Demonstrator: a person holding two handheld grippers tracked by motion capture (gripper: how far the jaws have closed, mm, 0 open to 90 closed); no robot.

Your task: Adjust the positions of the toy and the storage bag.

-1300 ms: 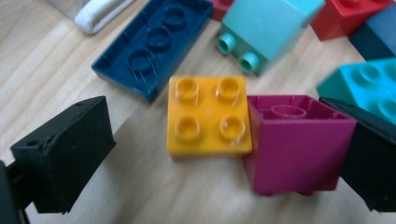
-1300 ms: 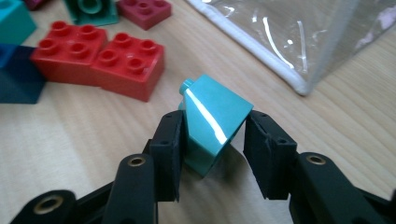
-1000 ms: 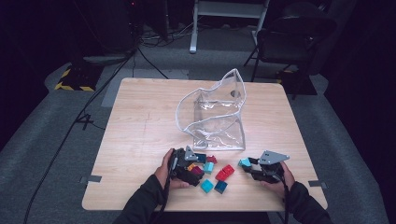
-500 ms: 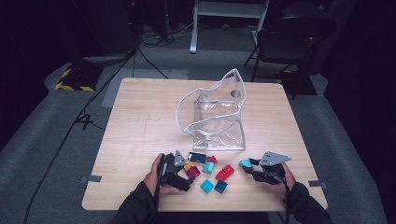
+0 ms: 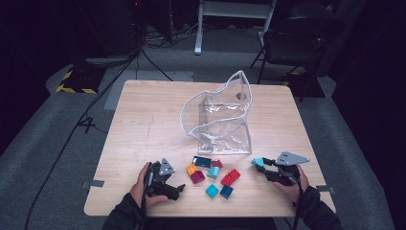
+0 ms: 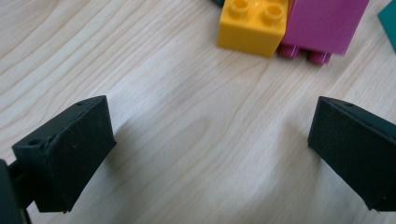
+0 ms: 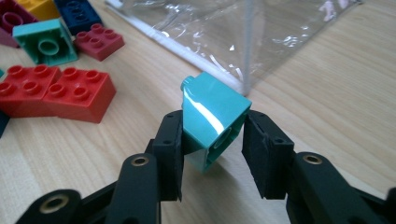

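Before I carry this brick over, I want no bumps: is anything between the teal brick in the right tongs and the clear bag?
Nothing visible does. The teal brick sits clamped in the right tongs, and bare table lies between it and the clear plastic bag. The loose bricks lie off to one side.

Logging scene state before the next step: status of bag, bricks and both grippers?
clear plastic bag: standing, mouth open, no brick seen inside.
teal brick: tilted, clamped in right gripper.
left gripper: open, nothing between jaws.
yellow brick: on table, studs up, touching magenta brick.
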